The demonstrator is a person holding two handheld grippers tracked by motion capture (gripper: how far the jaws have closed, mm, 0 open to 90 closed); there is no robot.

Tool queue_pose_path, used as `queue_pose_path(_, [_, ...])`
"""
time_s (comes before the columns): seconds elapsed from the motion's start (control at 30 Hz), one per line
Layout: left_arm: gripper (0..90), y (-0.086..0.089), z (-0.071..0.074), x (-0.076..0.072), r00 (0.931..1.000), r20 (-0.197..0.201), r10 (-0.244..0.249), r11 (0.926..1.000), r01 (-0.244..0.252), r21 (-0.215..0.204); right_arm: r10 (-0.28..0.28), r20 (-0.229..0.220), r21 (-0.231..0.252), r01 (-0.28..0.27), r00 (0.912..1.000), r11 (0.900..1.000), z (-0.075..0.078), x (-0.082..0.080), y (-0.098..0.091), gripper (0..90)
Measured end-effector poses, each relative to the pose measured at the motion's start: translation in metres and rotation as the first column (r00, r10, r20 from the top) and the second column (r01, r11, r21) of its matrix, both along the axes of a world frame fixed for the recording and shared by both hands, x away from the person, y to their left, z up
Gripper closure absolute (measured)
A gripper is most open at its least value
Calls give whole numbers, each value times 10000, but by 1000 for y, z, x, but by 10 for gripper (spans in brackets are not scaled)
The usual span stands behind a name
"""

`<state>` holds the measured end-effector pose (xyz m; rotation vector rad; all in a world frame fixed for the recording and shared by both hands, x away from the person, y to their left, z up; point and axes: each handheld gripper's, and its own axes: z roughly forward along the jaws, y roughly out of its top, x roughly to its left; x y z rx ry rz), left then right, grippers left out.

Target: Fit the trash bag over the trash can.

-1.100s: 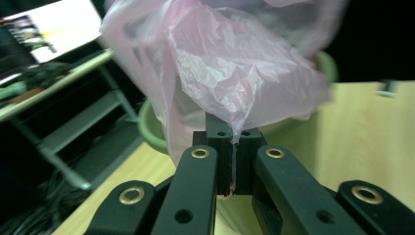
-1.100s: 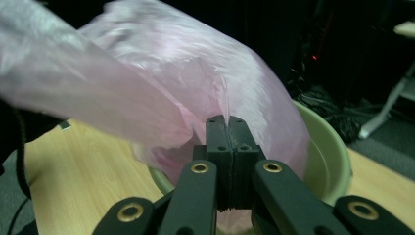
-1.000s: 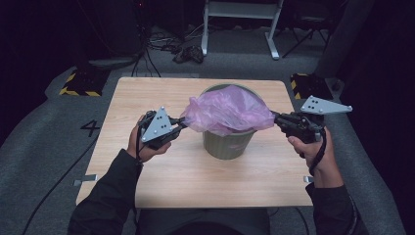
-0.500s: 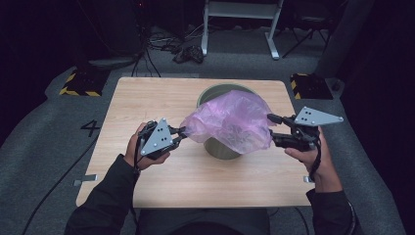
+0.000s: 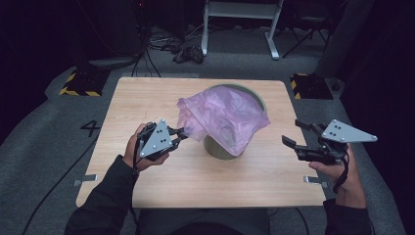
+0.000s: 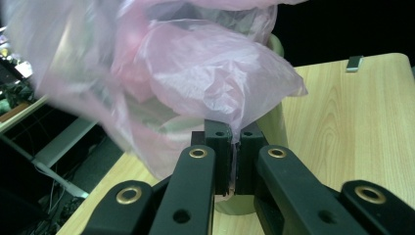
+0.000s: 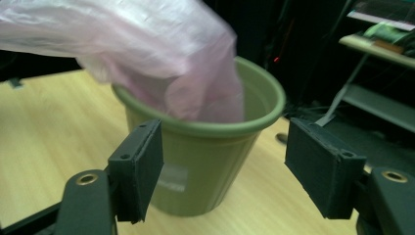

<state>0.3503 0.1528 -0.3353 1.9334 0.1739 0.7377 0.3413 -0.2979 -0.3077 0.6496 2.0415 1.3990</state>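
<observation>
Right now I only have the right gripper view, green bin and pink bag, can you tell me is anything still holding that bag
Observer: Yes. The left gripper is shut on the pink bag, pinching one edge.
Operator: And my right one?
Observer: The right gripper has just been opening, nothing between its jaws, apart from the bag.
Operator: Is the bag seated in the green bin?
Observer: Not fully. It drapes over the near rim of the green bin, pulled toward the left gripper.

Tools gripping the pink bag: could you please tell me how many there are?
1. The left tool pinches the pink bag at its left edge; the right tool is open, apart from it.
</observation>
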Motion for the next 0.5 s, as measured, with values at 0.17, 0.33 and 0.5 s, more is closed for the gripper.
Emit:
queue_pose_path(0.17, [885, -7, 1, -1, 9997, 64, -214, 9995, 213, 230, 680, 771, 153, -694, 9947, 9975, 18, -11, 22, 286])
queue_pose_path(0.33, [887, -12, 0, -1, 9994, 25, -343, 9987, 342, 368, 1783, 1084, -257, -1766, 9780, 9840, 30, -17, 60, 277])
queue_pose_path(0.5, [887, -14, 1, -2, 9994, 84, -331, 9986, 327, 418, 3489, 905, -1106, -3387, 9328, 9344, 29, -25, 127, 274])
